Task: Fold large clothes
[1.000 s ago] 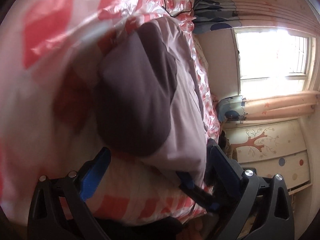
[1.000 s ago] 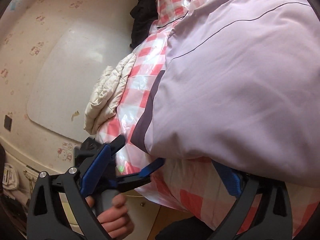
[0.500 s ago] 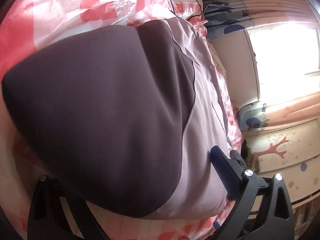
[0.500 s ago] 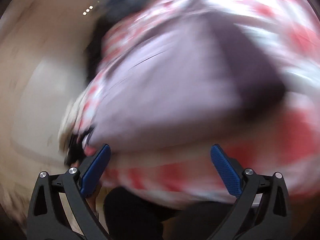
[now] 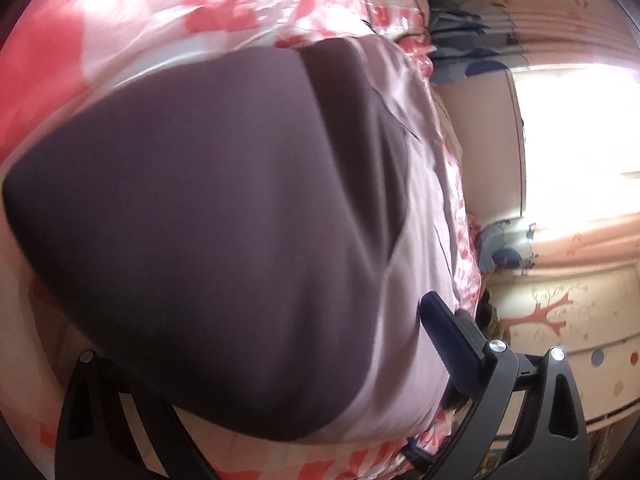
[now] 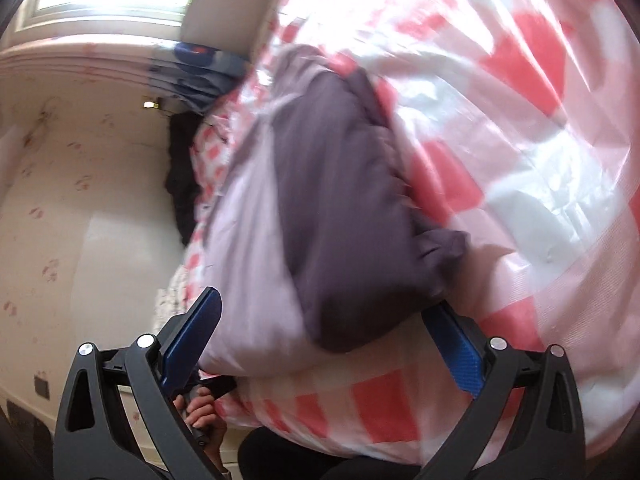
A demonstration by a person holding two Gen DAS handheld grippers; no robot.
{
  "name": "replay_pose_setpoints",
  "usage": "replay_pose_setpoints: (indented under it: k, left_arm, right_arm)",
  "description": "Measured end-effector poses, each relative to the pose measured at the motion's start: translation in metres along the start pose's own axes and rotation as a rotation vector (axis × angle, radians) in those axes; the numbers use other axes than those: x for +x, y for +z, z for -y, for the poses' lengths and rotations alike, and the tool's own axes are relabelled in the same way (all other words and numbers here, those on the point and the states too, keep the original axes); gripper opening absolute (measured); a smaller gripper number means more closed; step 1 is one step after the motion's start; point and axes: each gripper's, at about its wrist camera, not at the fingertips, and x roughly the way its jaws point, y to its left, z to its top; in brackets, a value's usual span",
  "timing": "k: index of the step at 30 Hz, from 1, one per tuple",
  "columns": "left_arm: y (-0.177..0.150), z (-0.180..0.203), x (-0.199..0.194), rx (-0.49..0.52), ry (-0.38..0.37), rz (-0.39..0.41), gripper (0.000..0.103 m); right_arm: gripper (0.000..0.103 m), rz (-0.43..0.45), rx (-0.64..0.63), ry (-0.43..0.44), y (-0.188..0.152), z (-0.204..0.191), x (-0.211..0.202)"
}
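Red-and-white checked sheet (image 6: 520,152), glossy, fills the ground ahead of both tongs; on it lies the folded garment (image 5: 224,248), lilac with a dark grey-purple panel, its near end bulging up against the left gripper (image 5: 280,364) and covering that tool's left finger. Right gripper (image 6: 324,340) stands wide open, blue pads either side of the garment's near corner and not pinching it; left gripper's spread cannot be told, only its right finger (image 5: 452,340) showing. Below the right gripper's left finger, a hand (image 6: 204,412) grasps a dark handle.
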Motion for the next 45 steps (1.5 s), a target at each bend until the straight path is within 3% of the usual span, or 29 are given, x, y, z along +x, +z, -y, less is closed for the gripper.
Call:
replay_pose_setpoints:
  k: [3,5,6,7,8,12,16,19,21,23,25,26,27,29,31,34,37,38,39,42,45]
  left_arm:
    - [0.000,0.001,0.000,-0.011,0.011,0.026,0.089]
    - [0.000,0.004,-0.002,-0.003,0.032,0.040,0.076]
    - [0.000,0.009,-0.004,0.023,0.042,0.047,0.059]
    - [0.000,0.014,-0.006,0.049,0.053,0.049,0.048]
    - [0.000,0.019,-0.009,0.061,0.059,0.054,0.041]
    - [-0.011,0.042,-0.026,0.145,0.056,0.090,0.030]
    - [-0.046,0.064,-0.071,0.282,0.031,0.154,0.030]
    - [-0.060,0.045,-0.075,0.311,0.050,0.140,0.035]
    - [-0.055,0.023,-0.068,0.242,0.034,0.117,0.038]
    - [-0.053,0.005,-0.065,0.212,0.020,0.123,0.040]
    - [-0.058,0.003,-0.067,0.229,0.020,0.137,0.041]
    - [-0.060,0.005,-0.067,0.240,0.025,0.148,0.041]
    - [-0.061,0.006,-0.068,0.241,0.026,0.154,0.041]
    - [-0.061,0.007,-0.069,0.234,0.023,0.164,0.041]
    - [-0.067,0.005,-0.072,0.233,0.023,0.173,0.041]
    - [-0.068,0.006,-0.071,0.230,0.025,0.186,0.041]
    - [-0.069,0.009,-0.068,0.244,0.027,0.197,0.041]
    - [-0.069,0.009,-0.067,0.249,0.021,0.196,0.041]
    - [-0.069,0.012,-0.067,0.264,0.017,0.199,0.041]
    - [-0.068,0.015,-0.067,0.277,0.030,0.198,0.041]
    - [-0.066,0.009,-0.068,0.268,0.018,0.180,0.041]
  right_arm:
    - [0.096,0.022,0.007,-0.006,0.009,0.012,-0.003]
    - [0.089,0.043,-0.065,-0.029,0.010,-0.002,-0.003]
    - [0.070,0.060,-0.095,-0.044,0.011,-0.009,-0.006]
    - [0.048,0.073,-0.117,-0.066,0.011,-0.015,-0.007]
    - [0.044,0.087,-0.119,-0.063,0.013,-0.018,-0.012]
    - [0.035,0.091,-0.181,-0.034,0.011,-0.035,-0.025]
    - [0.039,0.085,-0.223,-0.019,-0.012,-0.044,-0.049]
    - [0.046,0.019,-0.129,-0.073,-0.021,-0.006,-0.050]
    - [0.049,0.116,-0.143,-0.161,-0.030,0.001,-0.065]
    - [0.052,0.302,-0.309,-0.265,-0.044,-0.040,-0.084]
    - [0.063,0.353,-0.477,-0.266,-0.053,-0.092,-0.078]
    - [0.073,0.343,-0.598,-0.281,-0.057,-0.131,-0.061]
    - [0.077,0.325,-0.686,-0.295,-0.059,-0.158,-0.044]
    - [0.080,0.264,-0.887,-0.317,-0.065,-0.219,0.014]
    - [0.082,0.181,-0.981,-0.370,-0.059,-0.255,0.080]
    - [0.082,0.048,-0.972,-0.451,-0.037,-0.275,0.176]
    - [0.083,-0.044,-0.916,-0.623,-0.012,-0.247,0.258]
    - [0.088,-0.122,-0.870,-0.649,-0.005,-0.228,0.281]
    - [0.088,-0.154,-0.847,-0.647,-0.002,-0.218,0.284]
    - [0.088,-0.140,-0.838,-0.602,-0.002,-0.229,0.265]
    - [0.088,-0.092,-0.944,-0.494,-0.038,-0.247,0.212]
